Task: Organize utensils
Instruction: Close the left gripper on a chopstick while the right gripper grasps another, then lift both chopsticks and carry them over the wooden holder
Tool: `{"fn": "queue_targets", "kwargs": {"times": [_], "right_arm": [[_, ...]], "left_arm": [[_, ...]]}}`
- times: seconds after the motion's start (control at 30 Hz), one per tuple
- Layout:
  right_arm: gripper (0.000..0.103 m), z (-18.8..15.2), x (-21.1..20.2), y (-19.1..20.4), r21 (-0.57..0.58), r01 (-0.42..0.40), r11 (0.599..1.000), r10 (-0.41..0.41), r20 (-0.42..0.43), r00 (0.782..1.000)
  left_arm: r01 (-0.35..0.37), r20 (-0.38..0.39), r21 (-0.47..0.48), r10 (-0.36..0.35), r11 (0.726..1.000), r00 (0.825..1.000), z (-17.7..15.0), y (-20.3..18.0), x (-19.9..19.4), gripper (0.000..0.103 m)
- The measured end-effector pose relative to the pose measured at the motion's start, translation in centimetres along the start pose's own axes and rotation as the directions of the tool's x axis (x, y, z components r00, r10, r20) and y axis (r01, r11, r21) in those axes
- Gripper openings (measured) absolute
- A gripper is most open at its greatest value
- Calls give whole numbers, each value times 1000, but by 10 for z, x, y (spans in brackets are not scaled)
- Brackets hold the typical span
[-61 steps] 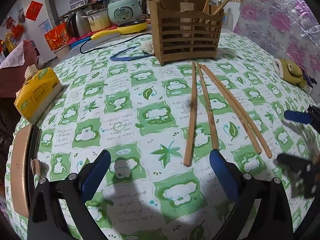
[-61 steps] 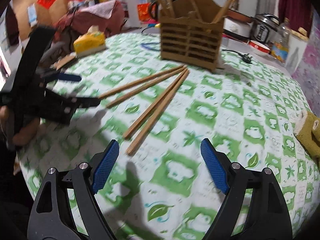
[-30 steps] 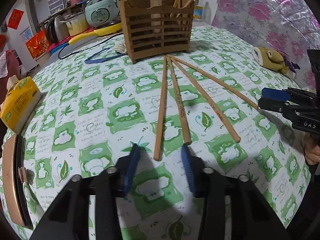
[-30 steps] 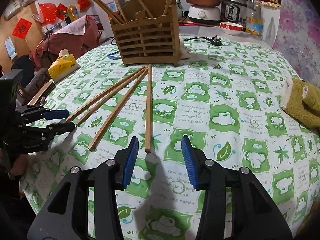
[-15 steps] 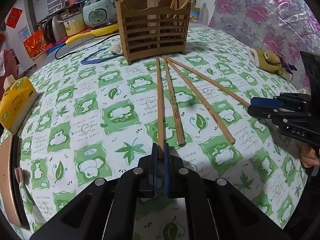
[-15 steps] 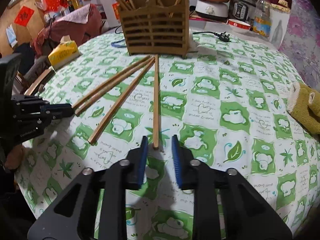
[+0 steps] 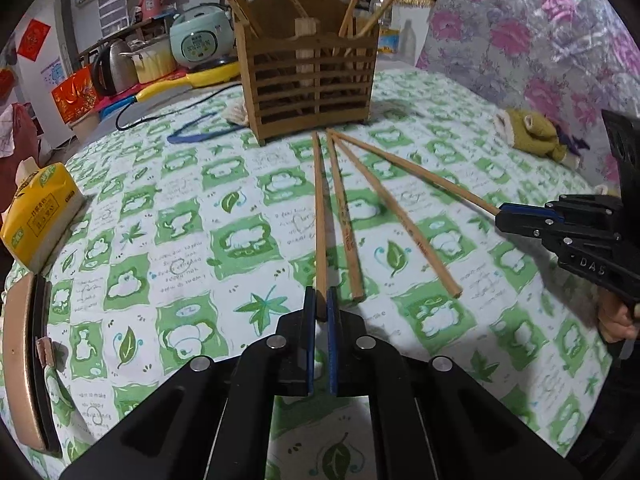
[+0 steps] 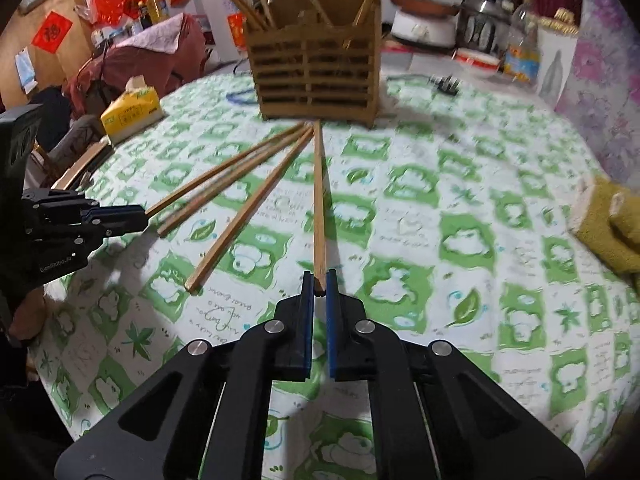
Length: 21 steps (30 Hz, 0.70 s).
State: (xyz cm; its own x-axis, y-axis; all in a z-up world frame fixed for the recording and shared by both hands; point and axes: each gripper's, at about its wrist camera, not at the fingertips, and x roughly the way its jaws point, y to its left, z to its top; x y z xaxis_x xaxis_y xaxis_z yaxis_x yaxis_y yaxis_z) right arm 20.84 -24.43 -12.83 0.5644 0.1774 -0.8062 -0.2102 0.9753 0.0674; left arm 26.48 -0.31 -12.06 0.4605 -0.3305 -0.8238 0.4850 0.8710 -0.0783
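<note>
Several wooden chopsticks fan out on the green patterned tablecloth from a slatted wooden holder (image 7: 306,70) that has more chopsticks standing in it. My left gripper (image 7: 319,300) is shut on the near end of the leftmost chopstick (image 7: 319,216). My right gripper (image 8: 319,282) is shut on the near end of the rightmost chopstick (image 8: 318,200); in the left wrist view the right gripper (image 7: 500,213) shows at the right, holding that chopstick (image 7: 420,172). Two chopsticks (image 7: 346,224) lie loose between. The holder also shows in the right wrist view (image 8: 316,76).
A yellow tissue pack (image 7: 40,208) lies at the table's left edge. A stuffed toy (image 7: 532,132) lies at the right. A blue cord (image 7: 196,132) lies left of the holder. Rice cookers and pots (image 7: 200,40) stand behind the table.
Both grippers moved up to the chopstick ends and closed from wide open to shut, each on one chopstick.
</note>
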Motion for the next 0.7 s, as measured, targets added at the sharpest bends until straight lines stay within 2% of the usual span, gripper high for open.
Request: {"fn": "queue_targets", "kwargs": {"times": [0.07, 0.2, 0.37, 0.57, 0.7], "right_arm": [[7, 1, -10, 2, -11, 28, 1000, -27, 38, 999], [7, 11, -38, 0, -3, 33, 999, -32, 117, 993], [7, 40, -81, -3, 14, 34, 999, -36, 251, 967], [7, 75, -111, 1, 28, 51, 998, -57, 348, 936], [7, 90, -121, 1, 43, 42, 998, -55, 377, 924]], "left_arm": [[-10, 27, -6, 10, 1000, 1000, 3, -2, -10, 6], [-23, 113, -8, 24, 1000, 993, 17, -7, -43, 6], [-5, 205, -31, 11, 999, 979, 50, -8, -82, 6], [-19, 266, -67, 36, 998, 963, 90, -10, -106, 6], [-7, 279, -90, 32, 996, 960, 115, -9, -112, 6]]}}
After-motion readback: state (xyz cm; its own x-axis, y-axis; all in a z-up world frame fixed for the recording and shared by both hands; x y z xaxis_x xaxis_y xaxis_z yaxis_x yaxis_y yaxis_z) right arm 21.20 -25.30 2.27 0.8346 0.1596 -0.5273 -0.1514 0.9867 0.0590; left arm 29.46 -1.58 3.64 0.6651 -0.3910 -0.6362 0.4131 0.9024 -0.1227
